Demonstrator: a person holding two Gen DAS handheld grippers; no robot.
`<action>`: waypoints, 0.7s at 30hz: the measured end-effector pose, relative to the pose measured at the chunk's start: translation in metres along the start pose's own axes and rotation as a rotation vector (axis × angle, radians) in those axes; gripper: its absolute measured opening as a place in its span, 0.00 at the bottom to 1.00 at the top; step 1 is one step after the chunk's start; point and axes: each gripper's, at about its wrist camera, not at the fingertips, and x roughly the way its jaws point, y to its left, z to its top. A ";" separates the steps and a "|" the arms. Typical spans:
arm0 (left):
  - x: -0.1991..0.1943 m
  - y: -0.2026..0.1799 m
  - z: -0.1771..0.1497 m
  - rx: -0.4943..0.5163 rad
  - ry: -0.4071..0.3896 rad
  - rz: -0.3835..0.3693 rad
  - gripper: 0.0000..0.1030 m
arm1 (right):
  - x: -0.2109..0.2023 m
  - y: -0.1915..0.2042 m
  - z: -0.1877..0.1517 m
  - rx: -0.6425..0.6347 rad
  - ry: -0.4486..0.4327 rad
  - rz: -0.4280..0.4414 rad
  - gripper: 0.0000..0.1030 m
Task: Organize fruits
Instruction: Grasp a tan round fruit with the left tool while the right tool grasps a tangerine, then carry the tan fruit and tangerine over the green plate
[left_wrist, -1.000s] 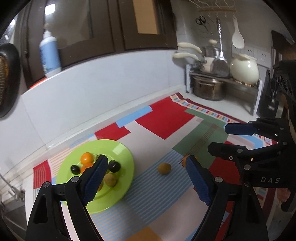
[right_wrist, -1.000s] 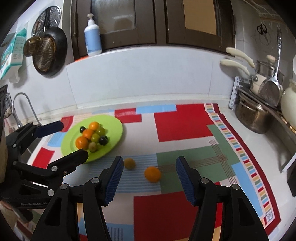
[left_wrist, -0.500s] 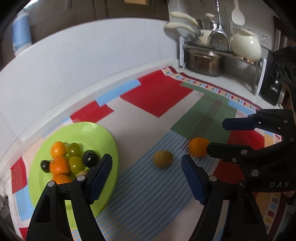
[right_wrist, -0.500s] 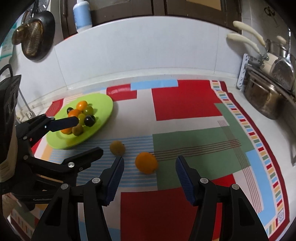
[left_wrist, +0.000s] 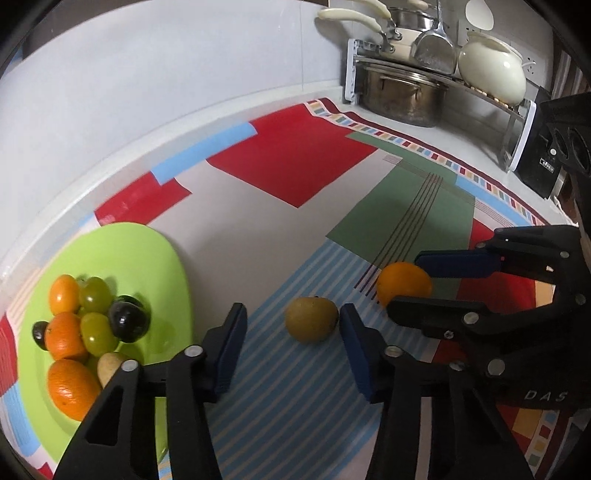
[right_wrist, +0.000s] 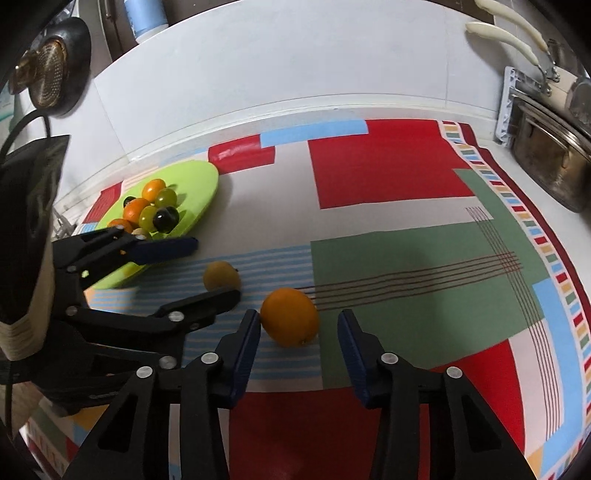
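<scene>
A brown-green fruit lies on the striped mat. My left gripper is open, its fingers on either side of this fruit, apart from it. An orange lies to its right. My right gripper is open around the orange, the left finger very near it. The brown-green fruit and the left gripper also show in the right wrist view. The orange and the right gripper show in the left wrist view. A green plate at the left holds several oranges, grapes and dark fruits.
A colourful patchwork mat covers the counter. A steel pot and a cream pot stand on a rack at the back right. A white wall runs behind. A pan hangs at the upper left.
Both grippers have moved down and forward toward the counter. The left now brackets the brown-green fruit and the right brackets the orange. Neither fruit has moved.
</scene>
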 end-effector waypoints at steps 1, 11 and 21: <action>0.001 0.000 0.000 -0.005 0.005 -0.011 0.40 | 0.002 0.000 0.001 -0.001 0.003 0.008 0.40; -0.012 0.001 0.000 -0.028 0.000 0.001 0.27 | 0.005 0.000 0.002 0.027 0.004 0.030 0.32; -0.047 0.006 -0.005 -0.098 -0.032 0.037 0.27 | -0.016 0.016 0.005 0.011 -0.045 0.034 0.32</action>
